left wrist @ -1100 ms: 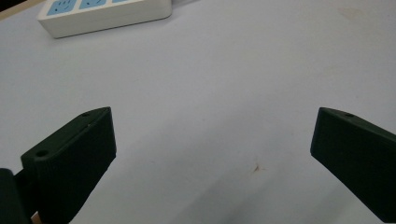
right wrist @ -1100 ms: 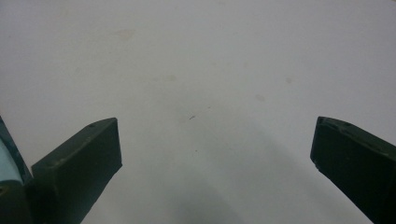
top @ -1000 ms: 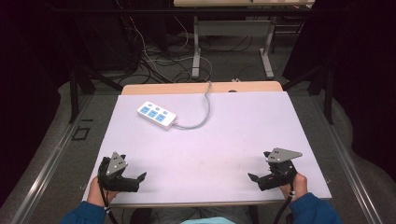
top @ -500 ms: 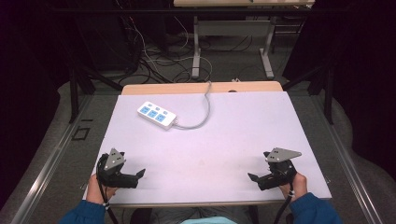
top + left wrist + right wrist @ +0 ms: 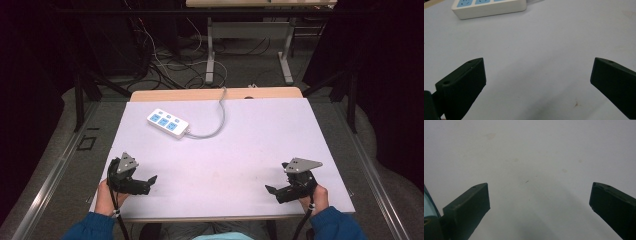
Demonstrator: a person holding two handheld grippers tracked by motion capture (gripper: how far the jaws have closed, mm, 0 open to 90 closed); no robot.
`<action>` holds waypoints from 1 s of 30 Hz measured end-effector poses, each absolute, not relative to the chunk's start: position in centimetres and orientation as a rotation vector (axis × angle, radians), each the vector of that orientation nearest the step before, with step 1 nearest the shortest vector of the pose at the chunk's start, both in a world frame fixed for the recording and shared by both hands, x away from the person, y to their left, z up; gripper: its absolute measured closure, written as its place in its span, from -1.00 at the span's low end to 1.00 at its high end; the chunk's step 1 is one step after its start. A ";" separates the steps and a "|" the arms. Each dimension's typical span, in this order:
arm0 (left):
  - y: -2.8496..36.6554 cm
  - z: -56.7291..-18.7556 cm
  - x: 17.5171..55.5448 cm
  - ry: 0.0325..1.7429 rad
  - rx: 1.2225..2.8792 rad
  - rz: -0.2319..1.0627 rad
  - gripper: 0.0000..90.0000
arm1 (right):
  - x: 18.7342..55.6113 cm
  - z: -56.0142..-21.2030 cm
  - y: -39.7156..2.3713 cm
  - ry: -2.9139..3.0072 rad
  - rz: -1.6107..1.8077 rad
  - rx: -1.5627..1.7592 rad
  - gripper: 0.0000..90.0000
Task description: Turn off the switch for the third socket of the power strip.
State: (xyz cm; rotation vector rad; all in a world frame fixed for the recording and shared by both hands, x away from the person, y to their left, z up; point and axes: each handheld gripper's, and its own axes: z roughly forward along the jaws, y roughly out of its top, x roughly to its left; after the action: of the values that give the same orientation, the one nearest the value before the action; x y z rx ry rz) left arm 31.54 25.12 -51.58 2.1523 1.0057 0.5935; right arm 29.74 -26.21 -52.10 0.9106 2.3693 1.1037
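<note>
A white power strip with blue sockets lies on the pale tabletop at the back left, its grey cable curling toward the far edge. The strip's near end shows at the top of the left gripper view. My left gripper rests low at the front left, open, its jaws wide apart over bare table. My right gripper sits at the front right, also open with nothing between its jaws.
A wooden strip edges the table's far side. Beyond it are table legs and loose cables on the floor. Dark curtains stand on both sides. Metal rails run along the table's left and right.
The left gripper has shifted slightly toward the near edge and turned a little. The right gripper has barely moved.
</note>
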 end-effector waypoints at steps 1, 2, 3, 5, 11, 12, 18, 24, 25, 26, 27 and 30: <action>25.1 -51.5 31.7 1.007 2.146 0.600 -1.00 | 29.7 -52.1 -26.2 2.370 1.103 0.920 -0.95; 25.1 -51.5 31.7 1.007 2.146 0.600 -1.00 | 29.7 -52.1 -26.2 2.370 1.103 0.920 -0.95; 25.1 -51.4 31.9 1.012 2.145 0.593 -1.00 | 29.7 -52.1 -26.2 2.378 1.102 0.920 -0.95; 25.0 -51.3 32.2 1.020 2.133 0.603 -1.00 | 29.7 -52.1 -26.2 2.382 1.100 0.919 -0.94; 24.4 -51.1 33.6 1.015 2.146 0.612 -1.00 | 29.7 -52.1 -26.1 2.372 1.101 0.915 -0.94; 24.4 -51.1 33.6 1.015 2.146 0.612 -1.00 | 29.7 -52.1 -26.1 2.367 1.101 0.920 -0.94; 24.1 -50.9 34.7 1.022 2.143 0.607 -1.00 | 29.7 -52.1 -26.2 2.370 1.101 0.923 -0.94; 23.7 -50.6 36.1 1.023 2.158 0.608 -1.00 | 29.6 -52.1 -26.2 2.375 1.096 0.922 -0.94; 23.6 -50.6 36.4 1.027 2.156 0.603 -1.00 | 29.6 -52.1 -26.2 2.380 1.096 0.931 -0.94; 23.5 -50.6 37.0 1.026 2.159 0.602 -1.00 | 29.7 -52.1 -26.2 2.377 1.100 0.925 -0.93; 23.4 -50.5 37.3 1.028 2.161 0.597 -1.00 | 29.7 -52.1 -26.2 2.375 1.099 0.931 -0.93; 23.0 -50.5 37.9 1.027 2.159 0.596 -1.00 | 29.7 -52.1 -26.2 2.379 1.098 0.925 -0.93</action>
State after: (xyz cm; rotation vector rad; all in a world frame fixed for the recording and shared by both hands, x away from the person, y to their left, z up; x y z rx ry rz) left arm 37.94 23.00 -50.46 2.1594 1.0273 0.5961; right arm 29.65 -26.19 -52.09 0.9253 2.3787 1.0980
